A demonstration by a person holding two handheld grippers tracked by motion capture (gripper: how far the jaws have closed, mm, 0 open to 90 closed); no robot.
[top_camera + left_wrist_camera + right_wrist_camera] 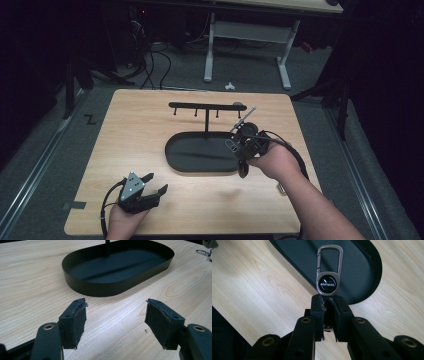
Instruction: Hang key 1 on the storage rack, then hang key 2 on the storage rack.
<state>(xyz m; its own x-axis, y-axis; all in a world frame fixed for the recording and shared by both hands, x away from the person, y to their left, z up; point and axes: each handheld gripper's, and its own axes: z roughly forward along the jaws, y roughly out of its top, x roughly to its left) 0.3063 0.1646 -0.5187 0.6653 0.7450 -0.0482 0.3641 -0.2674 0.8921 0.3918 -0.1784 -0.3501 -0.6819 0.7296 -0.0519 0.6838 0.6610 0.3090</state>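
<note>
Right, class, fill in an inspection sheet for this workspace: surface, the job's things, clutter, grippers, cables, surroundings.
Surface: wooden table, light grain, bare around the stand.
Job's things: black oval tray with a post and hook bar; metal keychain marked HAVAL, with a carabiner clip.
Clutter: nothing seen on the table.
Grippers: left hand-held gripper open, holding nothing, near the front edge; right hand-held gripper shut on the keychain, above the tray's right end.
Cables: one trails from each gripper; more lie on the floor behind the table.
Surroundings: dark room, grey floor, white legs of another desk beyond.
</note>
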